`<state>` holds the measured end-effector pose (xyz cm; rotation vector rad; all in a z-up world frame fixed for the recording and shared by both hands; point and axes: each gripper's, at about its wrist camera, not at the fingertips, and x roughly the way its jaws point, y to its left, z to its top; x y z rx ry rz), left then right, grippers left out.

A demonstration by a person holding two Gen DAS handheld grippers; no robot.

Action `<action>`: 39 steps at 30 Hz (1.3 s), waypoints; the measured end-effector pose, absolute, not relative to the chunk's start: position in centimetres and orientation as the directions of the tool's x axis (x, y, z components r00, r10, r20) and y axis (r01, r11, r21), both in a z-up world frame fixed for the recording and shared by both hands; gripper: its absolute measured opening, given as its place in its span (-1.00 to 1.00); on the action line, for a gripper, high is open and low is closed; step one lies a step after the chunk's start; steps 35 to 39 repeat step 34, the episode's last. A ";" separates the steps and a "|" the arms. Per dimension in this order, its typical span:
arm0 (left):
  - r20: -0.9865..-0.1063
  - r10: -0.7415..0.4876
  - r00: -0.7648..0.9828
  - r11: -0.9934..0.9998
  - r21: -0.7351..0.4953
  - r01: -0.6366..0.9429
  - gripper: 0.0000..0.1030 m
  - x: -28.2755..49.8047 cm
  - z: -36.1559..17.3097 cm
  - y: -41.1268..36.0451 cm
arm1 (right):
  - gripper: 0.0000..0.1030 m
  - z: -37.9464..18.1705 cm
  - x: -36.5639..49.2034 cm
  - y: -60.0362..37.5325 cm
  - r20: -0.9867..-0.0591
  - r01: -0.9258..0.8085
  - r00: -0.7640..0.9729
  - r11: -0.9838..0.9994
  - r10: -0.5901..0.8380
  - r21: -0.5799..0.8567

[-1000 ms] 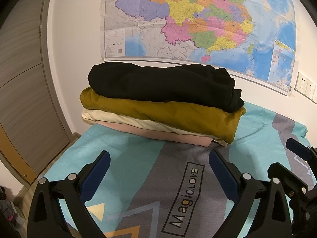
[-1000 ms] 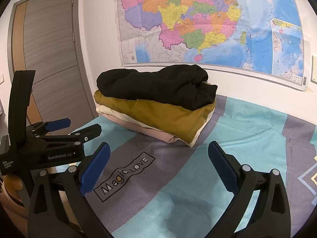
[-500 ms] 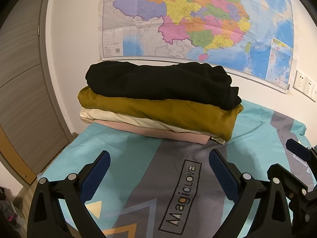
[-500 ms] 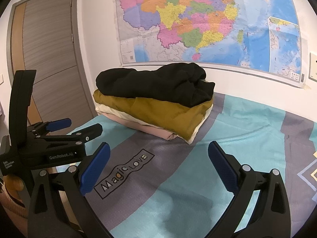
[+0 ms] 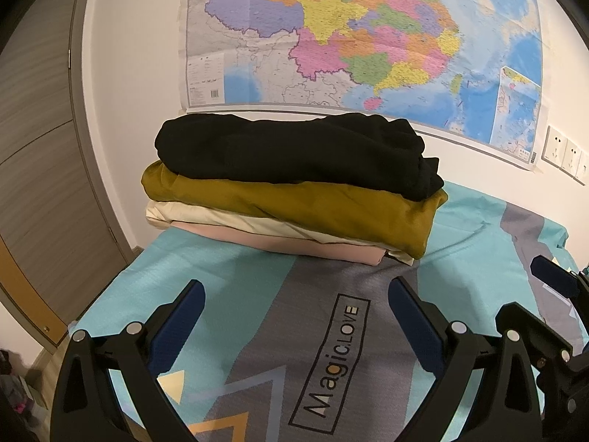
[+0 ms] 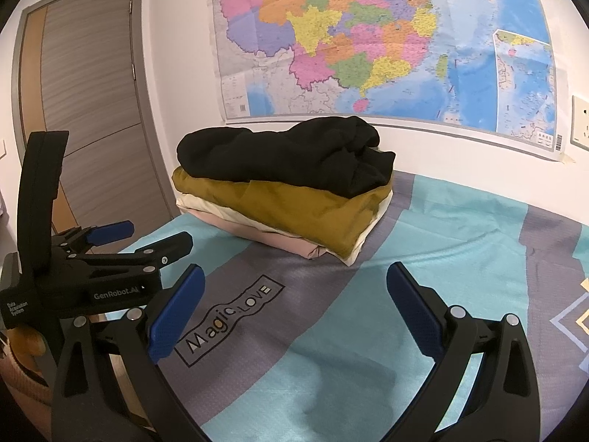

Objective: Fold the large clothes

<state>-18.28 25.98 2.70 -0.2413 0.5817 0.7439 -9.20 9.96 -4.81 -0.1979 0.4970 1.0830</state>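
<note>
Four folded garments sit stacked at the bed's far left corner by the wall: black top piece (image 5: 291, 151) on mustard (image 5: 294, 206), cream and pink, so the folding looks finished. Left hand-held gripper (image 5: 294, 316) and right hand-held gripper (image 6: 294, 302) gape wide and empty over bare bedspread (image 6: 460, 228), with open room rightward.

A stack of four folded clothes (image 5: 294, 191) lies on a bed near the wall. On top is a black garment (image 5: 291, 154), bulky and slightly rumpled, its right end bunched. Under it lies a mustard-yellow garment (image 5: 294, 206), folded flat and reaching further right. Below that is a thin cream garment (image 5: 206, 215), and at the bottom a pale pink garment (image 5: 313, 246), touching the bed.
</note>
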 end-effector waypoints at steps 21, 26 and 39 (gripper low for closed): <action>-0.572 0.570 0.589 0.722 0.006 -0.692 0.87 -18.1 2.4 24.8 | 0.89 -5.3 -9.4 9.6 -0.489 -0.878 0.372 0.470 0.789 0.092; -0.546 0.558 0.625 0.760 0.032 -0.650 0.87 -17.0 2.0 22.8 | 0.89 -5.5 -9.1 8.3 -0.492 -0.863 0.392 0.496 0.777 0.095; -0.667 0.392 0.634 0.816 -0.066 -0.574 0.87 -12.3 -1.0 20.8 | 0.89 -7.2 -5.4 2.8 -0.554 -0.754 0.514 0.653 0.655 0.073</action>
